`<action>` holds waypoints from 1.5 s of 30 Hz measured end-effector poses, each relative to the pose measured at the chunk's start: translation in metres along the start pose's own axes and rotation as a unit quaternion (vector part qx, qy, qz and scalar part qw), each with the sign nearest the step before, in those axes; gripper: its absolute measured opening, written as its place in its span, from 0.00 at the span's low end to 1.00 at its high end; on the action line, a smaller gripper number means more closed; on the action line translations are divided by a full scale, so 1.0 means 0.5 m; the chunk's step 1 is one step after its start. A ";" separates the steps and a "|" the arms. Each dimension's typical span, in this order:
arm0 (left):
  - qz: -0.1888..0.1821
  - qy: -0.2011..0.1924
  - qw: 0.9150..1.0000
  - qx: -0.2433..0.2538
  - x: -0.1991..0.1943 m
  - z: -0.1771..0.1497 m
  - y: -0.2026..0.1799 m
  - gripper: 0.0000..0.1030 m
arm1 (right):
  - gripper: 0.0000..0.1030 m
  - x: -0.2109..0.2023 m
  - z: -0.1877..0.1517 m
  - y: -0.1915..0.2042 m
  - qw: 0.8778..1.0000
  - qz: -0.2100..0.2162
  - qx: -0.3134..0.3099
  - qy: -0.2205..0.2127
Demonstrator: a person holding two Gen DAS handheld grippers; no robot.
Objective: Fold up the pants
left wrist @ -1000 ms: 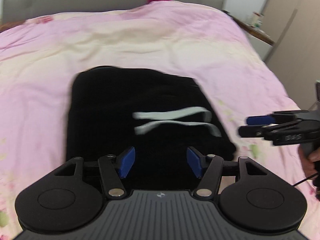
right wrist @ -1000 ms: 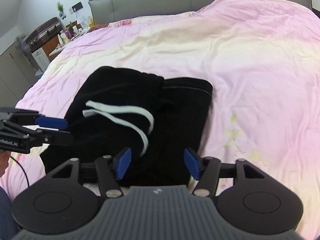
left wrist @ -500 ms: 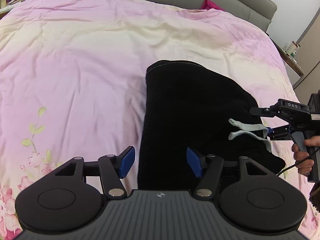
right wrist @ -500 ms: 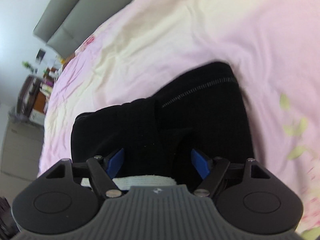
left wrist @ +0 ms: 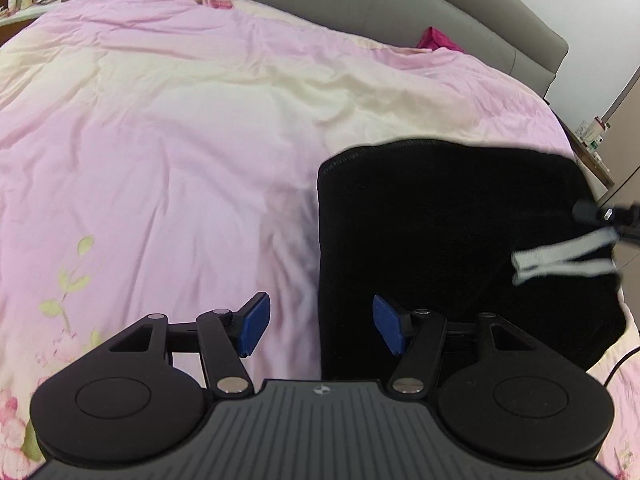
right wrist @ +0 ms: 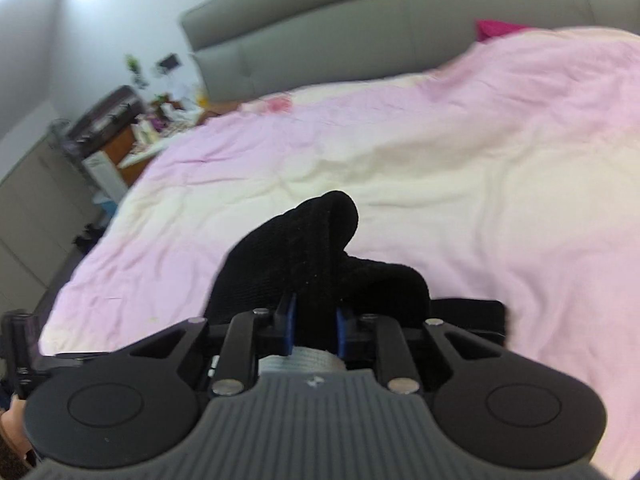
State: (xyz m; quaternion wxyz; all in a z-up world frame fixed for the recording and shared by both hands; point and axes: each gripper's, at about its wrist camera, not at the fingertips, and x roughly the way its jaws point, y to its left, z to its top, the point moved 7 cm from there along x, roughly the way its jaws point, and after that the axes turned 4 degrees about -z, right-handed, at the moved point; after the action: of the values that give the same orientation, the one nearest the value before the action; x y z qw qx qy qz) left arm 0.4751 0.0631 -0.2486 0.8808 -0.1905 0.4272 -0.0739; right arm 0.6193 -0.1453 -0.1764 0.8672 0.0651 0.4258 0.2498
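Black pants [left wrist: 440, 240] lie folded on the pink bedspread [left wrist: 180, 140], with a white drawstring [left wrist: 560, 256] at their right side. My left gripper [left wrist: 320, 326] is open and empty, just above the pants' near left edge. My right gripper [right wrist: 314, 330] is shut on a bunched fold of the pants [right wrist: 304, 248] and lifts it; the white drawstring [right wrist: 296, 362] shows behind its fingers. The right gripper's tip [left wrist: 592, 213] shows at the right edge of the left wrist view.
A grey padded headboard [left wrist: 360, 4] runs along the far side of the bed. A magenta cloth [left wrist: 436, 42] lies near it. A cluttered side table and suitcase [right wrist: 116, 116] stand at the bed's left. A cabinet [left wrist: 624, 120] stands at the right.
My right gripper has closed on the pants' waistband area and raised it. My left gripper has shifted left, to the pants' left edge, and stays open.
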 end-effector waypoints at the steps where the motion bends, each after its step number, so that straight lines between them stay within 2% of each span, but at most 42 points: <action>1: -0.002 -0.005 1.000 0.004 0.008 0.012 -0.011 0.61 | 0.14 0.008 -0.005 -0.033 1.000 -0.018 0.019 0.005; 5: 0.002 -0.016 0.999 0.038 0.057 0.067 -0.065 0.46 | 0.16 0.077 -0.074 -0.156 0.993 -0.077 0.070 0.055; 8: 0.007 -0.023 0.997 0.070 0.093 0.102 -0.106 0.40 | 0.20 0.115 -0.120 -0.211 0.988 -0.074 0.116 0.065; 10: 0.015 -0.023 0.995 0.094 0.109 0.121 -0.127 0.35 | 0.31 0.117 -0.121 -0.212 0.989 -0.086 0.101 0.072; 13: 0.019 -0.027 0.991 0.133 0.117 0.145 -0.145 0.34 | 0.34 0.083 -0.094 -0.193 0.989 -0.124 0.044 0.070; 15: 0.021 -0.023 0.988 0.151 0.127 0.155 -0.150 0.33 | 0.34 0.041 -0.063 -0.172 0.991 -0.124 0.019 0.044; 18: 0.031 -0.023 0.985 0.168 0.145 0.160 -0.146 0.31 | 0.34 0.020 -0.026 -0.126 0.995 -0.094 0.002 0.019; 19: 0.029 -0.020 0.985 0.166 0.154 0.160 -0.143 0.30 | 0.30 0.029 -0.018 -0.108 0.996 -0.088 -0.010 0.016; 21: 0.026 -0.013 0.986 0.164 0.175 0.160 -0.142 0.28 | 0.25 0.069 -0.018 -0.093 0.993 -0.108 -0.038 0.026; 23: 0.027 -0.003 0.986 0.164 0.202 0.159 -0.142 0.28 | 0.18 0.123 -0.039 -0.113 0.985 -0.155 -0.055 0.059; 24: 0.028 0.007 0.987 0.160 0.220 0.158 -0.140 0.28 | 0.16 0.143 -0.053 -0.130 0.981 -0.171 -0.054 0.070; 26: 0.055 0.033 0.984 0.165 0.264 0.150 -0.132 0.28 | 0.24 0.174 -0.079 -0.163 0.979 -0.179 -0.041 0.087; 29: 0.088 0.062 0.977 0.182 0.319 0.141 -0.126 0.28 | 0.27 0.195 -0.105 -0.198 0.983 -0.154 0.007 0.104; 31: 0.100 0.073 0.978 0.170 0.337 0.143 -0.121 0.28 | 0.28 0.196 -0.110 -0.201 0.983 -0.152 0.009 0.100; 34: 0.111 0.069 0.977 0.167 0.317 0.150 -0.128 0.27 | 0.29 0.196 -0.114 -0.200 0.983 -0.157 0.013 0.097; 39: 0.069 0.020 0.983 0.167 0.191 0.161 -0.145 0.27 | 0.29 0.147 -0.106 -0.187 0.985 -0.146 0.023 0.092; 42: 0.043 0.012 0.981 0.190 0.120 0.133 -0.167 0.27 | 0.28 0.089 -0.116 -0.167 0.988 -0.137 0.013 0.070; 45: 0.017 0.017 0.977 0.212 0.068 0.073 -0.192 0.27 | 0.26 0.029 -0.142 -0.136 0.991 -0.128 -0.016 0.048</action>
State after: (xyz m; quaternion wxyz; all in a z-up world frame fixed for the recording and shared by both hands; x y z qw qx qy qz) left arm 0.5278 -0.0250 -0.2146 0.8947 0.0094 0.4199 -0.1517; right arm 0.5974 -0.2045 -0.2535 0.8717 -0.0155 0.4674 0.1466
